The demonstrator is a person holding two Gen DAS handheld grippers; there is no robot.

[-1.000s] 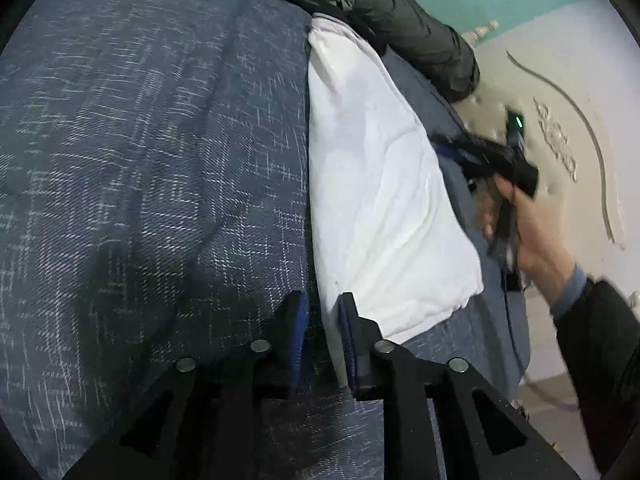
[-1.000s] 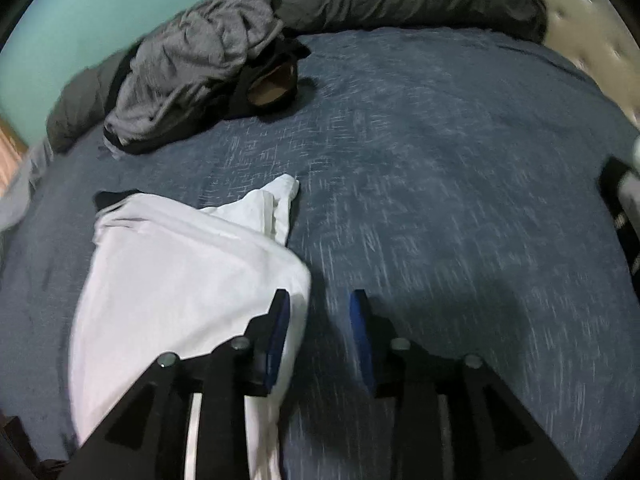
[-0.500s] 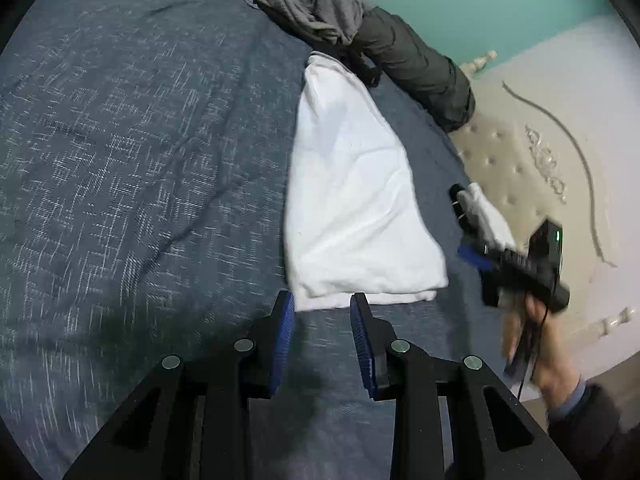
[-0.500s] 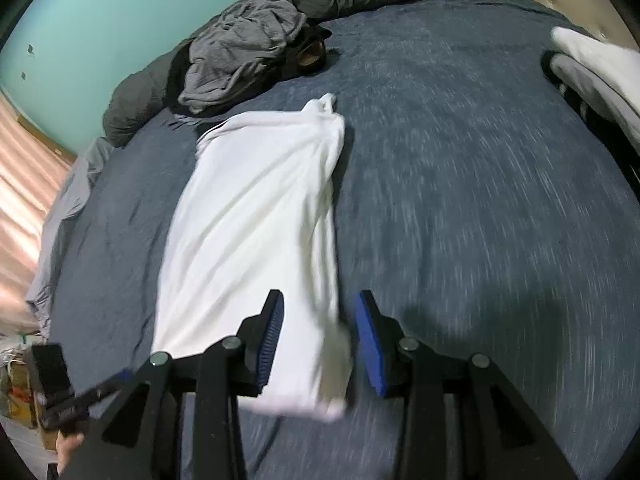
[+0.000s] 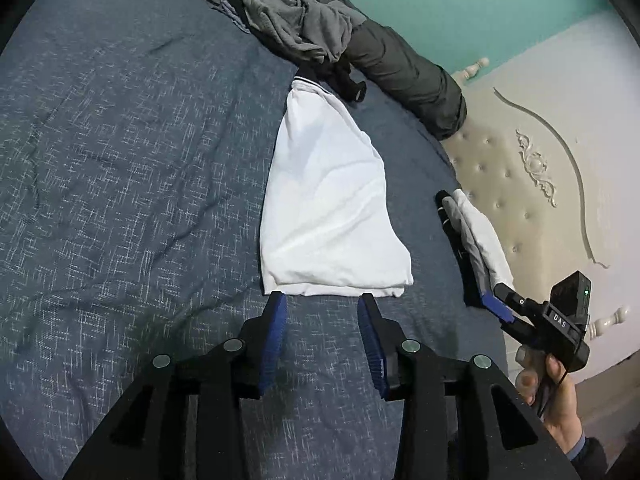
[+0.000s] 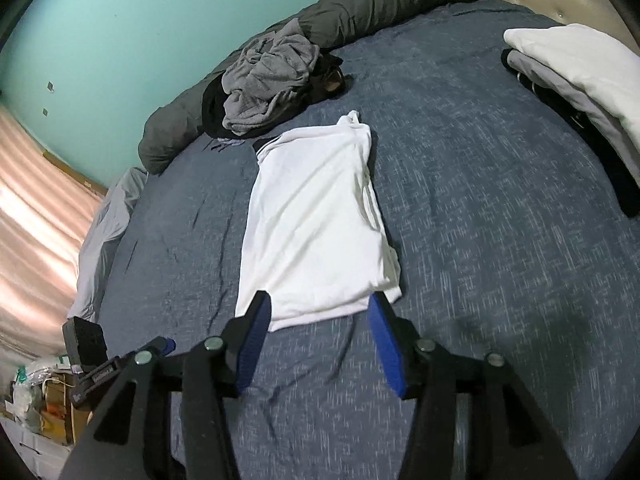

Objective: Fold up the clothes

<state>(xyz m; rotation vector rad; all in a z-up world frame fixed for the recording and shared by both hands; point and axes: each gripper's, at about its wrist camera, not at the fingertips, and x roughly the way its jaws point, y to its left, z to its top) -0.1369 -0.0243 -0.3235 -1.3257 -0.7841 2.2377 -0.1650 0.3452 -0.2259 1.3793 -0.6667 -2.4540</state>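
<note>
The white cotton shirt (image 5: 328, 208) lies folded into a long narrow panel, flat on the blue-speckled bedspread (image 5: 120, 160), with left gripper (image 5: 322, 336) and right gripper (image 6: 318, 334) both spread wide, empty, at its hem.

place: home bedroom, probably | bed (image 5: 120, 160), tufted headboard (image 5: 500, 184), clothes heap (image 6: 268, 80)

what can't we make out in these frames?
- Folded stack: cut off at the right edge in the right wrist view; garment count unclear.
- White shirt: sleeves tucked under, hidden in both views.
- Grey clothes pile: crumpled, item count unclear.
- Left gripper: mostly hidden behind the right gripper's fingers in that view.
</note>
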